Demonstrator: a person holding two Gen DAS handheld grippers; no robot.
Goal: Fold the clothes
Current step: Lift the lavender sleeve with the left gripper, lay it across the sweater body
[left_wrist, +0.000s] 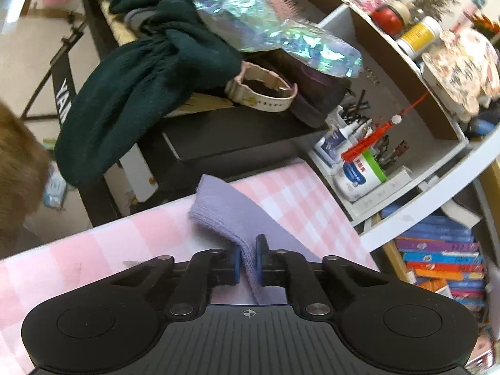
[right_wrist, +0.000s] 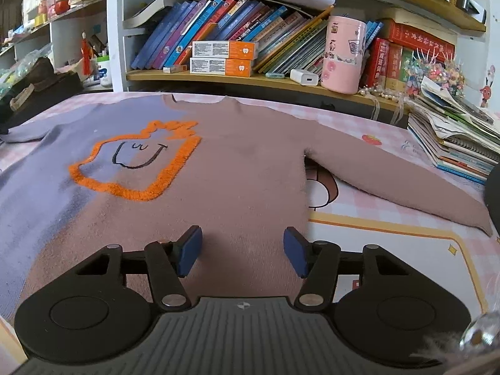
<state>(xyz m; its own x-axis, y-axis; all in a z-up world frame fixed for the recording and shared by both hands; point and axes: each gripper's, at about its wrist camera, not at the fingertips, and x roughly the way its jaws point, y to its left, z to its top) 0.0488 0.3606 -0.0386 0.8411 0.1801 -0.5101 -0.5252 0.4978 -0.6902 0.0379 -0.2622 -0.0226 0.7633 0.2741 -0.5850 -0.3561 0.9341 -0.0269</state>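
My left gripper (left_wrist: 248,262) is closed on the lilac sleeve (left_wrist: 231,215) of the sweater (right_wrist: 218,162), which lies flat ahead of my right gripper (right_wrist: 242,251), open wide and empty above the hem. If I pull unevenly, I think the body will wrinkle.

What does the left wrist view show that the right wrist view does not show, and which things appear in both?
Only the left wrist view shows the left gripper shut on the purple sleeve, and a dark green garment heaped on a black stand.

Only the right wrist view shows the open right gripper above the sweater, its orange face design, the brown sleeve and a pink tin.

Both show the pink checked cover and the bookshelf.
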